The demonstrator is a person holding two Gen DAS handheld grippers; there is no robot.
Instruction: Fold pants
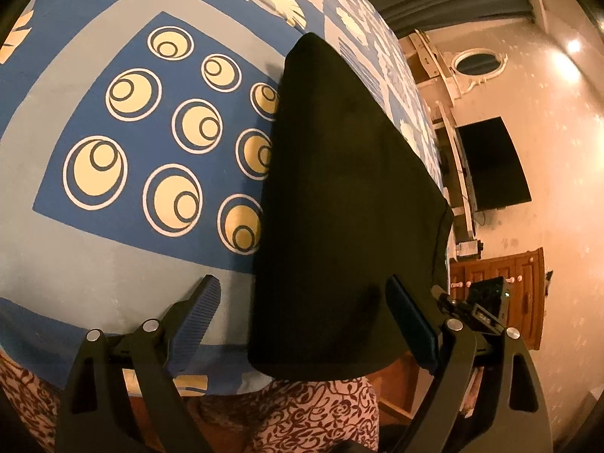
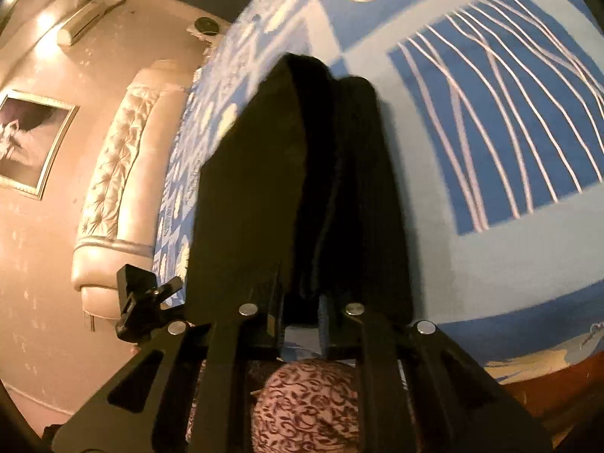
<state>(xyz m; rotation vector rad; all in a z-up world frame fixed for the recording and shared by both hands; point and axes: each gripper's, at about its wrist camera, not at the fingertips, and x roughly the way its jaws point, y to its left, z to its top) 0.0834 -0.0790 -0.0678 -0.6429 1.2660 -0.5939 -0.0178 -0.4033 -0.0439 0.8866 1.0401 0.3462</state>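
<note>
The black pants (image 1: 339, 196) lie lengthwise on the blue patterned bedspread (image 1: 113, 256), running from the near bed edge away. My left gripper (image 1: 302, 313) is open, its fingers (image 1: 196, 317) spread either side of the pants' near end, not gripping it. In the right wrist view the pants (image 2: 302, 188) hang folded in a thick bundle. My right gripper (image 2: 302, 302) is shut on their near end, its fingertips hidden by the fabric.
The bed edge runs along the near side, with the person's patterned clothing (image 1: 321, 415) below it. A padded headboard (image 2: 113, 188) and framed picture (image 2: 30, 143) stand left in the right wrist view. A dark TV (image 1: 490, 162) and wooden cabinet (image 1: 498, 294) stand beside the bed.
</note>
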